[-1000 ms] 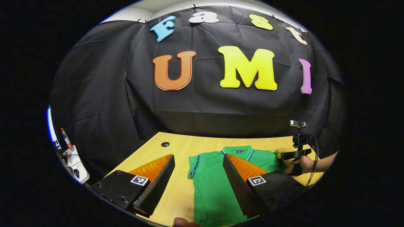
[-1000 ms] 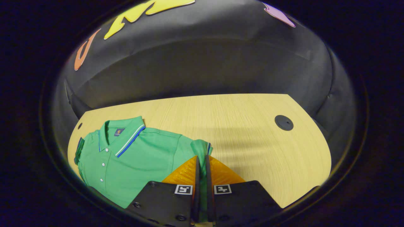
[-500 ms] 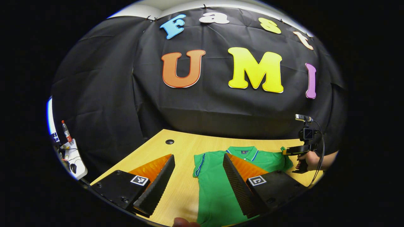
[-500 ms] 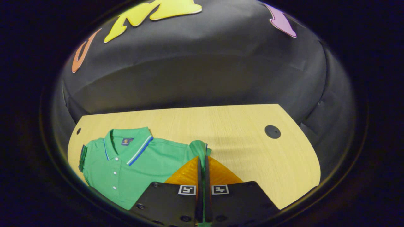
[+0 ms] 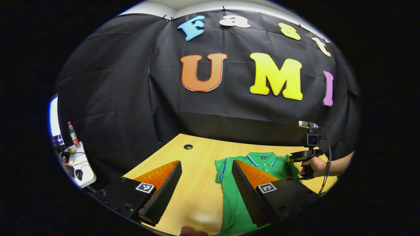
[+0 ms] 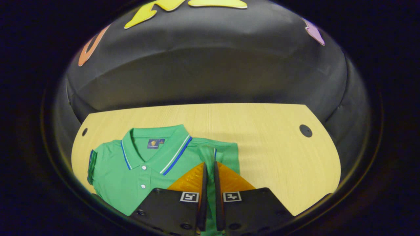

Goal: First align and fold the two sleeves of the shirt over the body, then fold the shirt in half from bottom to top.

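Note:
A green polo shirt [image 6: 144, 175] with a blue and white striped collar lies flat on the wooden table [image 6: 272, 154], collar toward the wall. My right gripper [image 6: 210, 163] is shut on the shirt's right sleeve [image 6: 209, 154], and green cloth runs down between its fingers. That sleeve is lifted over the shirt's right shoulder. In the left gripper view the shirt [image 5: 234, 196] lies right of centre. My left gripper [image 5: 206, 162] stands open above the table with nothing in it, and its right finger [image 5: 246, 190] hides part of the shirt body. Farther off, a hand [image 5: 316, 166] holds the right gripper [image 5: 303, 154] at the shirt's far side.
The table has a round cable hole [image 5: 188, 147] near its left back corner and another hole [image 6: 305, 130] at the right. Black cloth walls close off the back. Beyond the table's left edge stands a white stand [image 5: 78, 164] with a bottle [image 5: 72, 133].
My right gripper has carried the sleeve inward over the shirt, leaving a straight fold edge on that side. The left gripper has drifted left, so the shirt sits farther right in its view.

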{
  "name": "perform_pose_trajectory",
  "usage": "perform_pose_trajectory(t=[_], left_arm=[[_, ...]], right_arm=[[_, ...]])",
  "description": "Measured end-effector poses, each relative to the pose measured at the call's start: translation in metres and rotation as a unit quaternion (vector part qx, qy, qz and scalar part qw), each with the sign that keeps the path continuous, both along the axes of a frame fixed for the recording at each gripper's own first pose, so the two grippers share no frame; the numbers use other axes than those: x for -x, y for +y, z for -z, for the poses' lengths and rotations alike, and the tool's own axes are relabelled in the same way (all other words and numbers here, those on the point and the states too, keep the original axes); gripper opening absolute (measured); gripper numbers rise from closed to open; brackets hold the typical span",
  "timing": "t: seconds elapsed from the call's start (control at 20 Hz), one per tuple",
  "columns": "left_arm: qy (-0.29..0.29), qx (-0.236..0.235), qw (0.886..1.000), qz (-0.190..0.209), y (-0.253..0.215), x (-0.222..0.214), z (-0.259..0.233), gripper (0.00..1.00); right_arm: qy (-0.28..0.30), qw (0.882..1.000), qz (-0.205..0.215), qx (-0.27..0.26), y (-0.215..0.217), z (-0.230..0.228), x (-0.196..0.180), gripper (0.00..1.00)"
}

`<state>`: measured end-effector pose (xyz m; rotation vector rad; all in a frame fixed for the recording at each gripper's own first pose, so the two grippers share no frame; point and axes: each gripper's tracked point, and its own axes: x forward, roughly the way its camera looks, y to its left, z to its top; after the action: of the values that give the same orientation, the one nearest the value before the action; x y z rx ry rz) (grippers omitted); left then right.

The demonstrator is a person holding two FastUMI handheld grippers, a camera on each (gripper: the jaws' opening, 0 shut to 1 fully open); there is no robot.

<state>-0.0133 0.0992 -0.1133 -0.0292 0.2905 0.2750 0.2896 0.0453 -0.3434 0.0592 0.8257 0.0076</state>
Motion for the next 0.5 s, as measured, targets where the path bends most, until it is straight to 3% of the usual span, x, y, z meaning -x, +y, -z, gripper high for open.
perform_pose_trajectory(t=[0.15, 0.3, 0.4, 0.5], left_arm=[[0.000, 0.004, 1.000, -0.001, 0.010, 0.004, 0.000, 0.98], [-0.002, 0.003, 1.000, 0.007, 0.013, 0.001, 0.000, 0.98], [-0.011, 0.005, 1.000, 0.020, 0.011, -0.004, -0.005, 0.98], [-0.020, 0.007, 0.999, 0.040, 0.005, -0.014, -0.006, 0.98]], right_arm=[[0.006, 0.999, -0.017, -0.027, 0.015, -0.004, 0.005, 0.14], [-0.013, 0.998, -0.029, -0.050, 0.022, -0.025, 0.010, 0.36], [-0.028, 0.998, -0.034, -0.050, 0.017, -0.045, 0.016, 0.42], [-0.047, 0.997, -0.037, -0.040, 0.004, -0.073, 0.029, 0.67]])
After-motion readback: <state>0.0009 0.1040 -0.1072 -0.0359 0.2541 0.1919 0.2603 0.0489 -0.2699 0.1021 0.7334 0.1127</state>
